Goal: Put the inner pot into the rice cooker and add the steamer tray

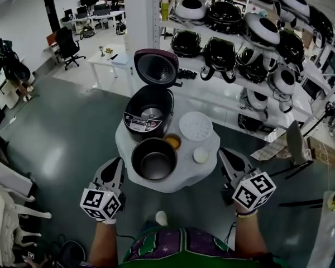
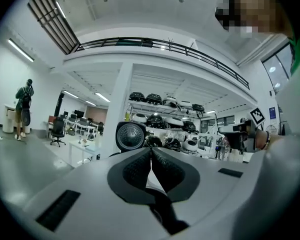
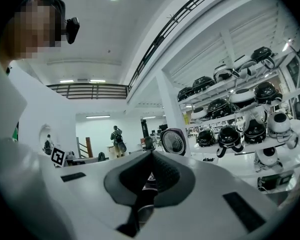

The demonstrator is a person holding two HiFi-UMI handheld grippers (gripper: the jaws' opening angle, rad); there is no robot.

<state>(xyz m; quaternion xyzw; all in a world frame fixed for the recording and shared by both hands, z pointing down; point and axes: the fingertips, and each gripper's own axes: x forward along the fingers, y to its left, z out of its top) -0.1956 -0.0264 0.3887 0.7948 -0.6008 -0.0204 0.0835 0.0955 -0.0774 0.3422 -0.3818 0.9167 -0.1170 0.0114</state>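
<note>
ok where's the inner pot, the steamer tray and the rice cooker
inner pot [image 1: 154, 162]: head view, its dark inside floor.
steamer tray [image 1: 196, 126]: head view, middle of the white disc.
rice cooker [image 1: 151, 113]: head view, inside its open body.

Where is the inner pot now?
In the head view, the inner pot sits on the round table, directly in front of the open rice cooker.

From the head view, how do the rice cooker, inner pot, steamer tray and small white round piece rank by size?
Largest to smallest:
1. rice cooker, with its lid open
2. inner pot
3. steamer tray, clearly narrower than the pot
4. white round piece, much the smallest
All stand close together on one table, so nearness hardly matters.
</note>
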